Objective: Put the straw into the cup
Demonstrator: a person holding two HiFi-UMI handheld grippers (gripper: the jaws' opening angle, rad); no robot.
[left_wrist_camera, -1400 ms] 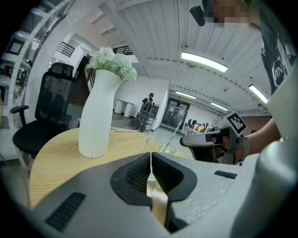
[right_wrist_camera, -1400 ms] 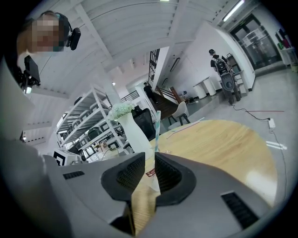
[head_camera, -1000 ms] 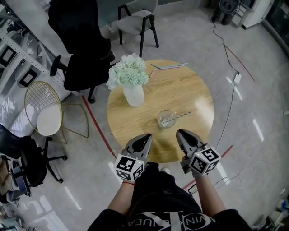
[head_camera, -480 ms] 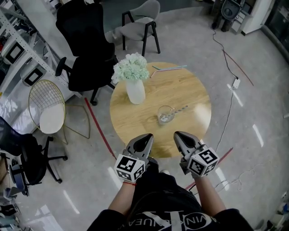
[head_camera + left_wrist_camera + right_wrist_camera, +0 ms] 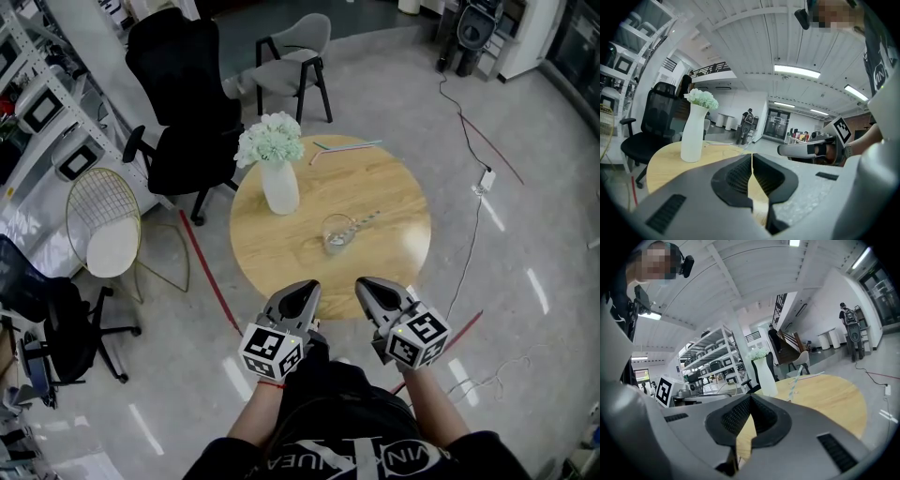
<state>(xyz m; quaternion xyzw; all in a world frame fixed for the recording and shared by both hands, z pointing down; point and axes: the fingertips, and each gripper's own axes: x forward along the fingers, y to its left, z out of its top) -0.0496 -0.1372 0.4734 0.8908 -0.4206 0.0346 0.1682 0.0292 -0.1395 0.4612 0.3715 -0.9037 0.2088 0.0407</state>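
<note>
A clear glass cup (image 5: 337, 232) stands near the middle of the round wooden table (image 5: 394, 244). A striped straw (image 5: 362, 221) sits in it and leans out to the right; in the right gripper view the straw (image 5: 793, 386) rises beside the vase. Two more straws (image 5: 345, 145) lie at the table's far edge. My left gripper (image 5: 302, 287) and right gripper (image 5: 364, 284) hover side by side at the table's near edge, short of the cup. Both are shut with nothing between the jaws (image 5: 752, 161) (image 5: 750, 403).
A white vase of pale flowers (image 5: 277, 169) (image 5: 693, 133) (image 5: 765, 373) stands at the table's back left. A black office chair (image 5: 183, 112), a grey chair (image 5: 298, 47) and a wire chair (image 5: 103, 234) ring the table. Red tape and a cable (image 5: 473, 202) cross the floor.
Both grippers have drawn back from over the table's near edge towards me, and the table looks farther off. The straw stays in the cup.
</note>
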